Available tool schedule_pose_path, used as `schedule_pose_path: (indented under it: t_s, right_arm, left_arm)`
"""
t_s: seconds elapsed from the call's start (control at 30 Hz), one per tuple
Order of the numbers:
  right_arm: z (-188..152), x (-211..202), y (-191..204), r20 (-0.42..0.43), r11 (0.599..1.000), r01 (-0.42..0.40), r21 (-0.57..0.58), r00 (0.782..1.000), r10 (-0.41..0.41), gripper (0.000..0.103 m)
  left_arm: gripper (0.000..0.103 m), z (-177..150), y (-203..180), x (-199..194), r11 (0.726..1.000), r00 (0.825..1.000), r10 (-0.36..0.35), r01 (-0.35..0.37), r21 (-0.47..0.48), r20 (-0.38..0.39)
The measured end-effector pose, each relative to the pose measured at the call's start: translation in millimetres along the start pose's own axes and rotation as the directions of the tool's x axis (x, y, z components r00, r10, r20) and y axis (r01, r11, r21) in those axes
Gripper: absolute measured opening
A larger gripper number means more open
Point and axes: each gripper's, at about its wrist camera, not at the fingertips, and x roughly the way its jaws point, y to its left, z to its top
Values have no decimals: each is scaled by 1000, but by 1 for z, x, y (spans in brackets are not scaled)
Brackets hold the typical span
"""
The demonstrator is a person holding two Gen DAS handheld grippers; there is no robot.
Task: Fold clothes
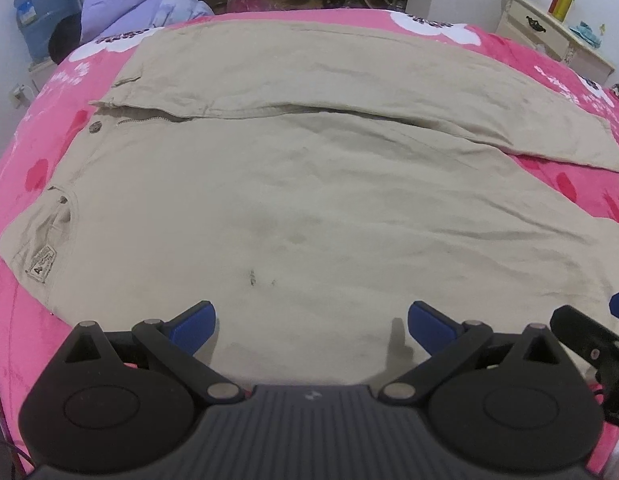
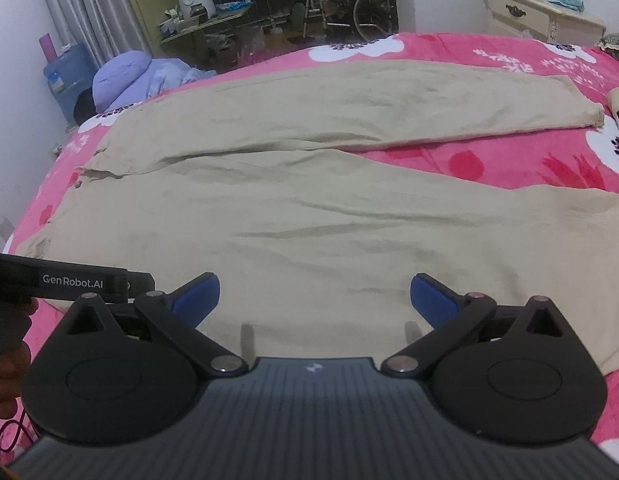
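A: Left wrist view?
B: Khaki trousers (image 1: 309, 184) spread flat on the pink flowered bed (image 1: 33, 140); left hand-held gripper (image 1: 311, 326) released above them.
A: Right wrist view?
B: Right hand-held gripper (image 2: 314, 300) released too; cream nightstand (image 2: 541, 12) beyond.

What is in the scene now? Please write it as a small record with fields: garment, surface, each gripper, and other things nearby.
garment: beige trousers, spread flat, legs apart, waist with button to the left, unfolded
surface: pink bedspread with white flowers
left gripper: open, holds nothing, over the near trouser leg
right gripper: open, holds nothing, over the near trouser leg
nearby: purple bedding at the far left corner; cream nightstand at the far right; wheelchair in the background
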Motion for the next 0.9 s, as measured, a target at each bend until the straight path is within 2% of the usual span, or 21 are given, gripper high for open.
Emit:
schedule_pose_path:
  t_s: [0.9]
  right_arm:
    - [-2, -4, -9, -4, 1000, 17, 15, 1000, -17, 102]
  left_arm:
    - [103, -5, -9, -4, 999, 1000, -28, 28, 33, -6]
